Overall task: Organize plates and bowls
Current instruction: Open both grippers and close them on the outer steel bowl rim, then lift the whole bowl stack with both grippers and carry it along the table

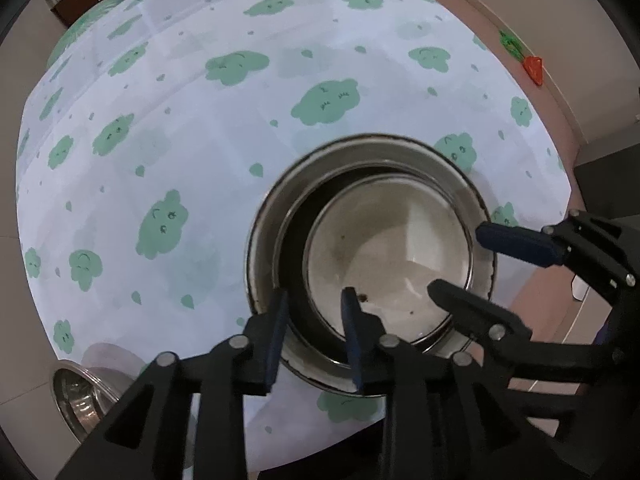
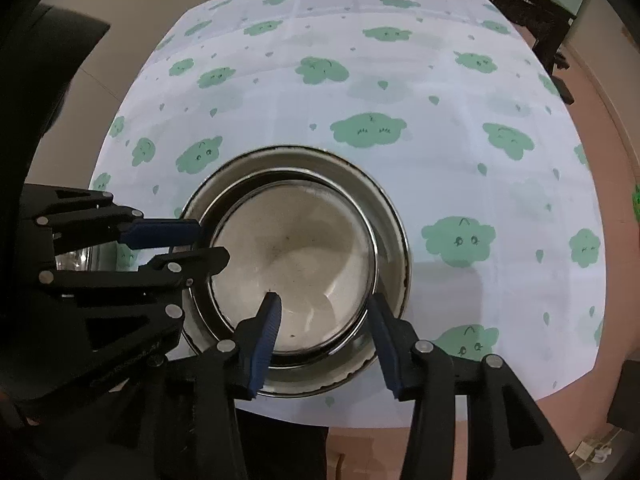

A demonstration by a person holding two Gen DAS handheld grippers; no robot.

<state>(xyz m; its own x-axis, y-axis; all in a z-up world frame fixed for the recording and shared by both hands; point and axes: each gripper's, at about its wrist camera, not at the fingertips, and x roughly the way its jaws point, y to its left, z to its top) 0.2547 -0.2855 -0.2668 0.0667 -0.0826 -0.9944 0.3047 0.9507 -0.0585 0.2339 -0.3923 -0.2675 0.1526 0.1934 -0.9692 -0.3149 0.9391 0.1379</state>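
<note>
A stack of nested steel bowls stands near the table's front edge. Its wide outer bowl (image 1: 260, 240) (image 2: 398, 240) holds a smaller bowl with a pale, speckled inside (image 1: 392, 248) (image 2: 296, 248), and a dark gap shows on the inner bowl's left side. My left gripper (image 1: 316, 296) (image 2: 210, 242) points down over the stack's left side. It is open, and its jaws straddle the inner rim without pressing on it. My right gripper (image 2: 323, 300) (image 1: 456, 260) is open too and wider, one finger inside the inner bowl and one outside its rim.
A white tablecloth (image 1: 200, 140) (image 2: 440, 80) with green cloud prints covers the table. Another steel bowl (image 1: 76, 400) (image 2: 80, 258) sits at the table's left front corner. Dark furniture (image 2: 532, 4) stands beyond the far side. An orange carrot-shaped toy (image 1: 534, 68) lies on the floor.
</note>
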